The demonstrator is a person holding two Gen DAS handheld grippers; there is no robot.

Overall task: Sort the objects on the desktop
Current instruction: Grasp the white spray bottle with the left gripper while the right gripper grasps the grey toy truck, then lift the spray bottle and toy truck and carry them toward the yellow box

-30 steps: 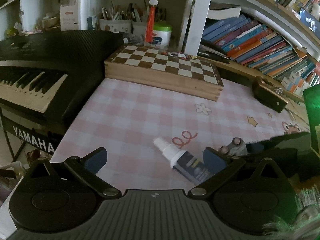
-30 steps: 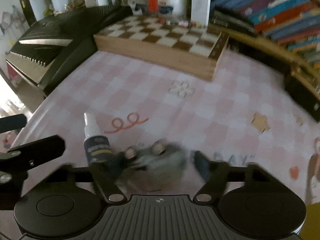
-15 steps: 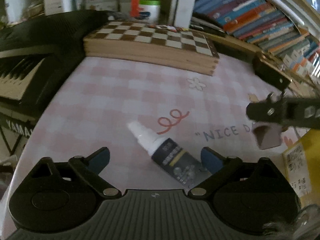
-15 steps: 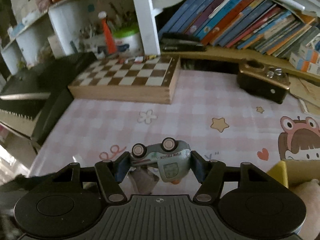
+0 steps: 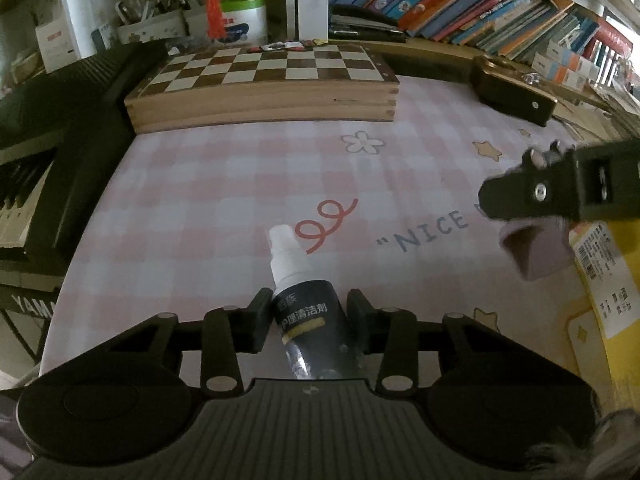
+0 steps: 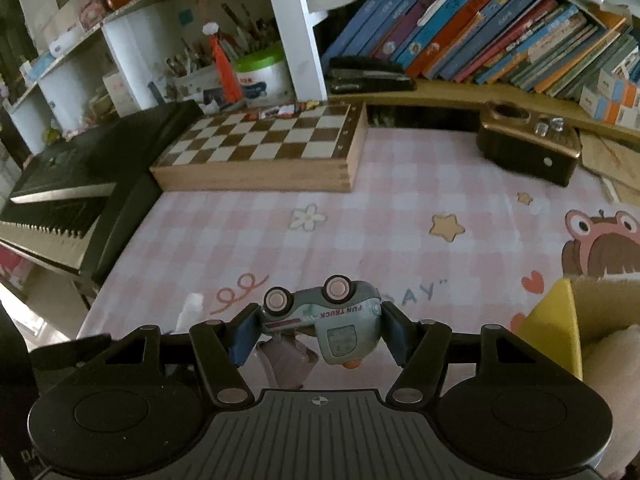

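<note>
A small spray bottle [image 5: 296,264] with a white cap and dark label lies on the pink checked tablecloth [image 5: 240,184]. My left gripper [image 5: 309,312] straddles its dark body; its jaws are closing, and both pads touch the bottle's sides. In the right wrist view, only the bottle's cap [image 6: 191,308] shows. My right gripper [image 6: 314,328] is shut on a grey-green toy truck [image 6: 344,316], lifted off the table with its wheels turned up. From the left wrist view, that gripper's finger [image 5: 536,196] hangs at the right, with the truck's pale tipper [image 5: 536,252] below it.
A wooden chessboard box [image 5: 264,92] stands at the back, with a black keyboard [image 5: 60,152] to its left. A dark radio-like box [image 6: 528,148] sits at the back right below shelves of books [image 6: 480,40]. A yellow box [image 6: 560,320] stands at the near right.
My left gripper came down over the bottle and its jaws closed from wide open onto it. The right gripper lifted the toy truck off the table and swung away to the right.
</note>
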